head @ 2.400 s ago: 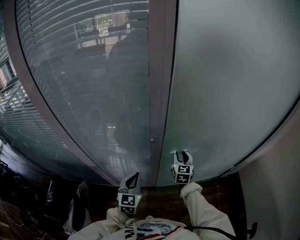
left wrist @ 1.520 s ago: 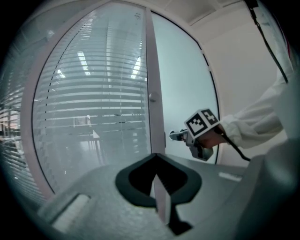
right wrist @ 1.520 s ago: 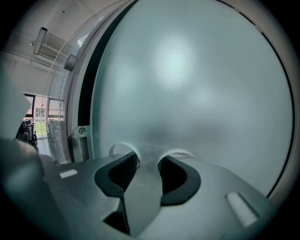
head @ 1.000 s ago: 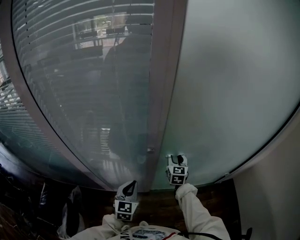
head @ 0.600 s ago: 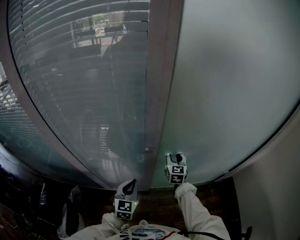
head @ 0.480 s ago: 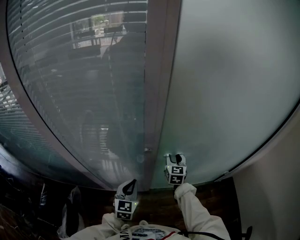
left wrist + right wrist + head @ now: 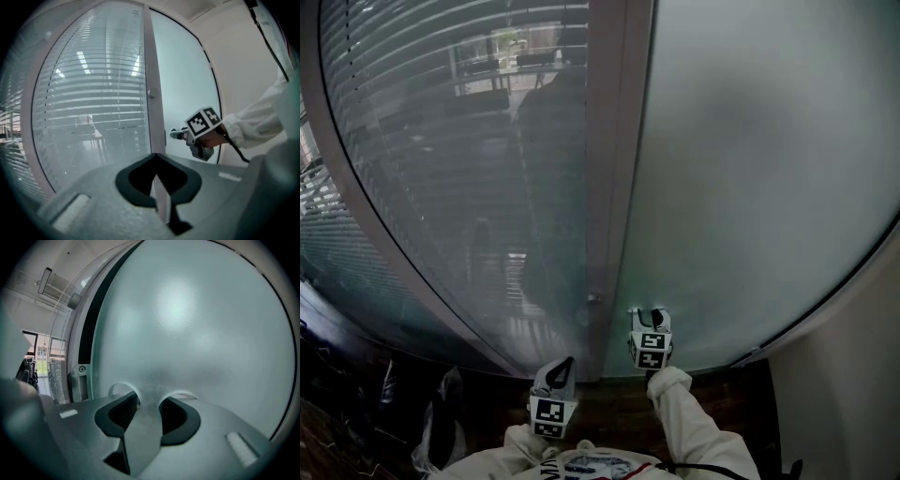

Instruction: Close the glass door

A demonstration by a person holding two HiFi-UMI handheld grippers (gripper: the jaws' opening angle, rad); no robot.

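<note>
I can read no words, numbers or brand names here. The cube (image 7: 549, 416) on my left hand-held gripper (image 7: 564, 362) and the one on my right hand-held gripper (image 7: 645, 312) bear only black-and-white square patterns. Print on my white top (image 7: 581, 464), just below the left cube, is too cut off to read.

Frosted grey-green glass door (image 7: 750, 169); horizontally striped grey blinds (image 7: 441, 141)

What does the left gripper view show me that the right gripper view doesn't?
Only the left gripper view: the blinds, the frame, the right tongs from the side with the sleeve behind, and the left tongs, shut. Only the right gripper view: the right tongs' jaws apart, close up to the frosted door, and a screw left of it. Both: the frosted door.
</note>
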